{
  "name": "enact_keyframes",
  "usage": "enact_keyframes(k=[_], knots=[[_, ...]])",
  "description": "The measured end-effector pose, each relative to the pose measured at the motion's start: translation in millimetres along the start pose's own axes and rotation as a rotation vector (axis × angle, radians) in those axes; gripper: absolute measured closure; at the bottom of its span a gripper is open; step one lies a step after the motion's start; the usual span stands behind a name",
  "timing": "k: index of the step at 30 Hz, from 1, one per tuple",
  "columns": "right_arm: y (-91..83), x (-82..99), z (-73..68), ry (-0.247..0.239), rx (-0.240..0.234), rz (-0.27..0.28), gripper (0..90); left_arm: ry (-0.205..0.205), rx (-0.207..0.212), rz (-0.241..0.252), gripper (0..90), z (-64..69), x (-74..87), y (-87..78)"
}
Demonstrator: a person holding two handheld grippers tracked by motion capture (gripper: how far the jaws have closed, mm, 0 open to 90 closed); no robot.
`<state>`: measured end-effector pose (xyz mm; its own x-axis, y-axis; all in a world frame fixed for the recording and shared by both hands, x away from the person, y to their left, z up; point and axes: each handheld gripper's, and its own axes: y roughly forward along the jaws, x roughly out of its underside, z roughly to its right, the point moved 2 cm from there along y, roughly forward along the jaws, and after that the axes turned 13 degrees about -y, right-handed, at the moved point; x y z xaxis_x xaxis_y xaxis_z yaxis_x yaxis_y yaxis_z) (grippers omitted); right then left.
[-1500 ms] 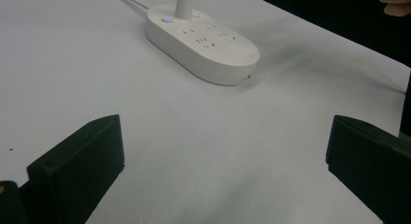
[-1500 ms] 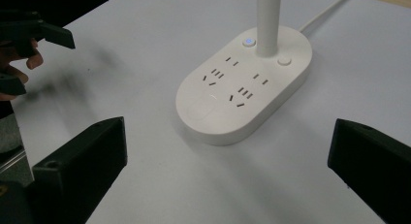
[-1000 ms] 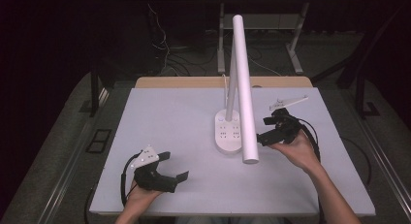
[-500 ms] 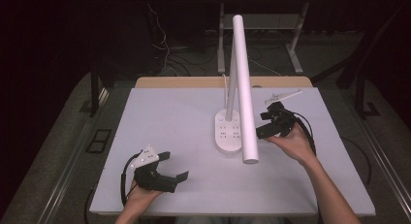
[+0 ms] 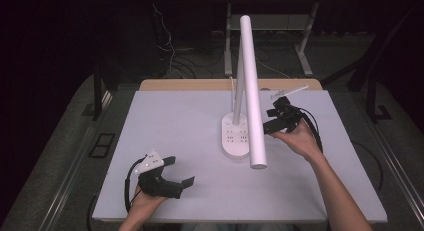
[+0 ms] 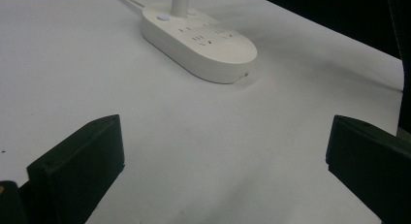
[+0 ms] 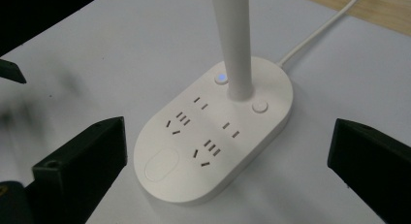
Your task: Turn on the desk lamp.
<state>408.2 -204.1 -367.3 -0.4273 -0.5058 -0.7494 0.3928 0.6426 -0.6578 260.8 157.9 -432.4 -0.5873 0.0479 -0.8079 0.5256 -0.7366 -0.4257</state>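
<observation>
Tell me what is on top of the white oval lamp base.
On the white oval lamp base: socket slots, a lit blue button, a plain round button, an oval pad and the lamp stem, which covers its own foot.

A smooth, matt white surface is seen on the table (image 5: 180, 121), like paper or laminate, with a strip of pale wood (image 5: 200, 85) exposed behind the lamp. The lamp base (image 7: 213, 132) and its stem (image 7: 232, 40) are moulded in smooth white plastic with a slight sheen. Matt black plastic is shown on the right gripper (image 7: 228, 151) before the base.
</observation>
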Motion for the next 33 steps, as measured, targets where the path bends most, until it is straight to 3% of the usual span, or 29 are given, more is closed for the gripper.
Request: enact_keyframes(k=[11, 14, 16, 23, 33], knots=[[12.6, -7.1, 8.1, 0.021, -0.003, -0.001, 0.5, -0.001, 0.0, 0.001, 0.0, -0.2, 0.0, 0.4], [15.9, -8.3, 10.3, 0.014, 0.001, 0.0, 6.0, -0.002, 0.0, 0.0, 0.0, -0.4, -0.2, 0.4], [18.4, -8.2, 12.8, 0.014, 0.015, -0.012, 16.3, -0.001, 0.001, -0.002, 0.0, -0.4, -0.3, 0.6], [23.8, -5.3, 24.1, 0.052, 0.033, 0.019, 29.6, -0.003, 0.001, -0.006, 0.0, -0.8, -0.3, 0.6], [35.1, -1.9, 34.2, 0.086, 0.011, 0.056, 43.7, -0.003, 0.002, -0.01, 0.0, -1.2, -0.3, 0.8]])
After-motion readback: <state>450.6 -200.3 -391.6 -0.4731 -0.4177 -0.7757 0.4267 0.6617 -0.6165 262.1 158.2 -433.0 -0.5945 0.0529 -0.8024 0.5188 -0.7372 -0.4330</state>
